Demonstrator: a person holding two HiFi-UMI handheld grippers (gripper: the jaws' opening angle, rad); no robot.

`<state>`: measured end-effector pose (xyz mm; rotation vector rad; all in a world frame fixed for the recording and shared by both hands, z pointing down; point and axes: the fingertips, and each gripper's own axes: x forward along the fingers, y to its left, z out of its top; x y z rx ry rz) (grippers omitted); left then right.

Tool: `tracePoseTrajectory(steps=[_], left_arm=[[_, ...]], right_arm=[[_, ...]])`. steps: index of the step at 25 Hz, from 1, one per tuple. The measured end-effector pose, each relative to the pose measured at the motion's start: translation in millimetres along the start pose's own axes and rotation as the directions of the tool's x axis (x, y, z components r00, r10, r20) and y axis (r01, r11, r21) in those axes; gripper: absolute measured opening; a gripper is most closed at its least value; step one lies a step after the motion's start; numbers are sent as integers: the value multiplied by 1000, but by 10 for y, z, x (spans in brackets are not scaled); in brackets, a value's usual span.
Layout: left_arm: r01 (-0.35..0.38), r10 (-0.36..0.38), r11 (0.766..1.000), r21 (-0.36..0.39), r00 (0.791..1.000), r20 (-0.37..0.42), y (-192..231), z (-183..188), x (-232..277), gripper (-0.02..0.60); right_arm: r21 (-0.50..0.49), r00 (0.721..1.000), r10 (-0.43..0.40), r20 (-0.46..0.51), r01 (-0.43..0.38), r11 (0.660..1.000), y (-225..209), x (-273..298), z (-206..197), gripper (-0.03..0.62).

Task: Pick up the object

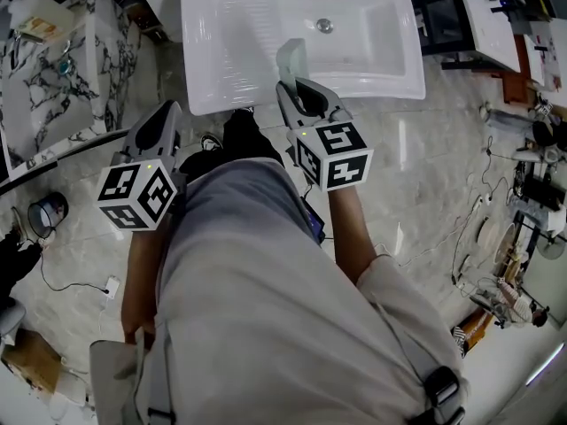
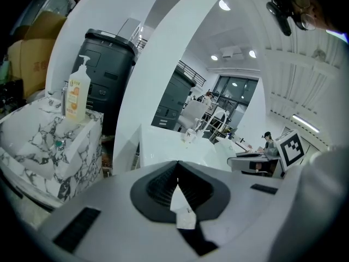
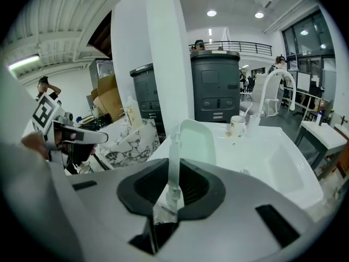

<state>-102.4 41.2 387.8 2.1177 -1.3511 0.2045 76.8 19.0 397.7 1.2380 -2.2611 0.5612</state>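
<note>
Right gripper (image 3: 173, 185): fingers pinch the thin edge of the pale translucent green plastic piece with a rounded top (image 3: 194, 142). The piece stands upright between the pads and sticks out past the fingertips, over the white ceramic basin (image 3: 275, 160). Left gripper (image 2: 177, 183): fingers pressed together at the tips, nothing between them, well apart from the piece.

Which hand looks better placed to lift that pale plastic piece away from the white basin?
Right, probably: the right hand-held gripper is clamped on the pale plastic piece above the white basin's near edge. The left hand-held gripper is shut on nothing, away from the piece.
</note>
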Motion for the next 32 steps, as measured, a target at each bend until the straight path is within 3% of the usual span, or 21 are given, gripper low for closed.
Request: tracePoseTrajectory(steps=[12,18,32], left_arm=[[-23,23,1000,19,1000,18,28,65,-72,0],[-18,18,1000,7,1000,8,26,17,-84,0],[-5,5,1000,-3,1000,5,59,-8,-92,0]], right_arm=[[59,999,-5,41,3,998,-35,-136,46,58],[105,1000,-11,7,10,994,-71,-141,-9,57],[94,1000,-23,-17,25,995,-69,-130,-63,57]])
